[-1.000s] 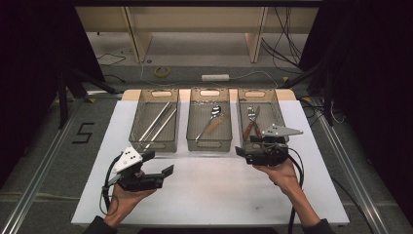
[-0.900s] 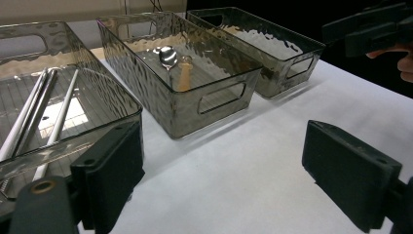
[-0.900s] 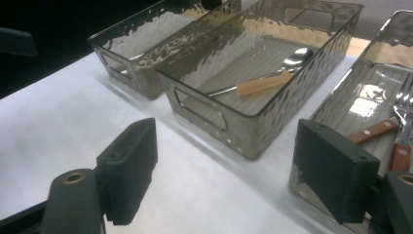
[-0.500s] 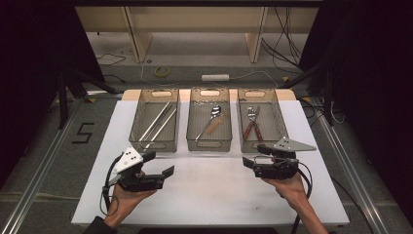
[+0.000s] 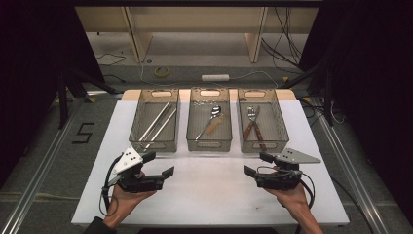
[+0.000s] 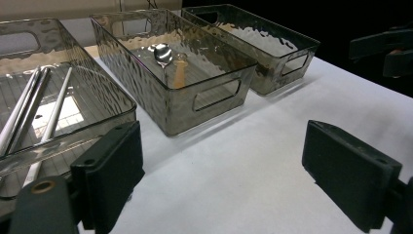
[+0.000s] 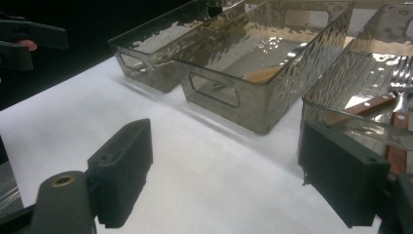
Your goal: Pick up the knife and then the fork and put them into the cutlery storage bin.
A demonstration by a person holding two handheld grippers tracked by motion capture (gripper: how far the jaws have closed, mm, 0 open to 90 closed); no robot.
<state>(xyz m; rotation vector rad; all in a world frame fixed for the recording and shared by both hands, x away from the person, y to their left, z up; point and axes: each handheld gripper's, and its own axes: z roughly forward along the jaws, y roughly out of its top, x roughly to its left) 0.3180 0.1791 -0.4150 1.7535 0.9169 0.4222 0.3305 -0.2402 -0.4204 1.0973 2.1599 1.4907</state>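
Trays | beyond both tools, apart | left tool released | right tool released | over bench

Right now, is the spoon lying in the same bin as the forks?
No, the spoon lies in the middle bin, while the forks lie in the right bin.

Bins: smoky translucent plastic, glossy, rippled walls. Spoon: polished metal bowl, pale wooden handle. Rods: bright smooth metal. Fork: shiny metal, reddish wood handle. Table cover: white, matt. Gripper pads: black, matt.
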